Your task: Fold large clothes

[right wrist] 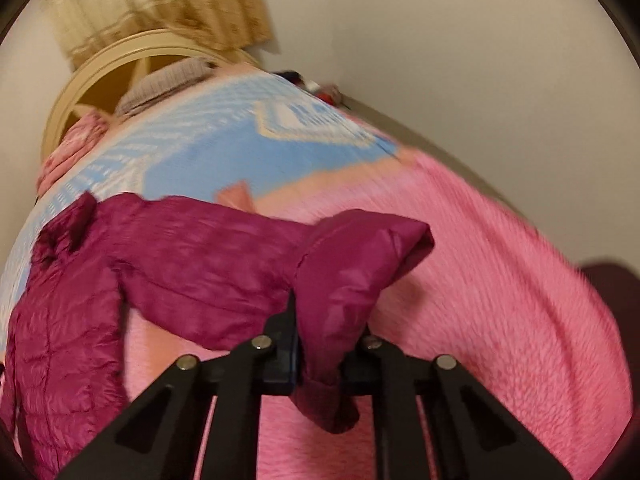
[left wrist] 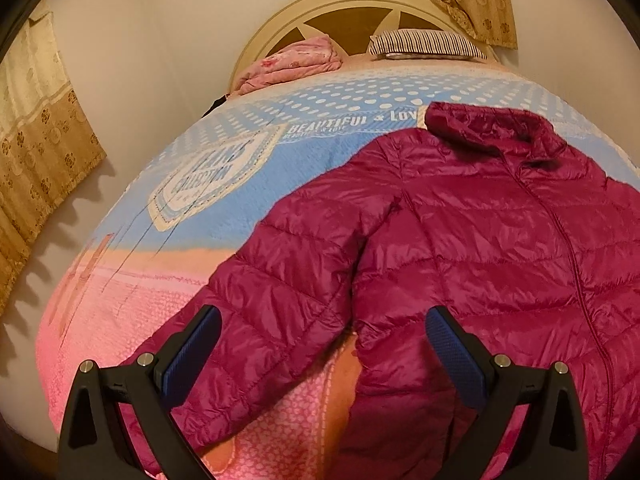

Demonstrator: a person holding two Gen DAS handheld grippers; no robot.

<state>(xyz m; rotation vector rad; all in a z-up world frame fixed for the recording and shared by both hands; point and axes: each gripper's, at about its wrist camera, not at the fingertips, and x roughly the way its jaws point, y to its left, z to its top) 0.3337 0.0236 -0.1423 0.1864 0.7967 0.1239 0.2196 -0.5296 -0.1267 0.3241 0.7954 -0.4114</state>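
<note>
While spread face-up on the bed, the magenta puffer jacket reads to me as light, soft and slippery. My right gripper is clamped on its sleeve cuff; my left gripper hangs wide open, empty, over the other sleeve.

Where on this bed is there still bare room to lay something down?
Free: the blue and pink blanket between the jacket's outstretched sleeve and the bed's edge, and the pink stretch beyond the other sleeve, pinched in the right gripper. Crowded: the headboard end, with a pink bundle and striped pillow, and the middle under the jacket.
</note>
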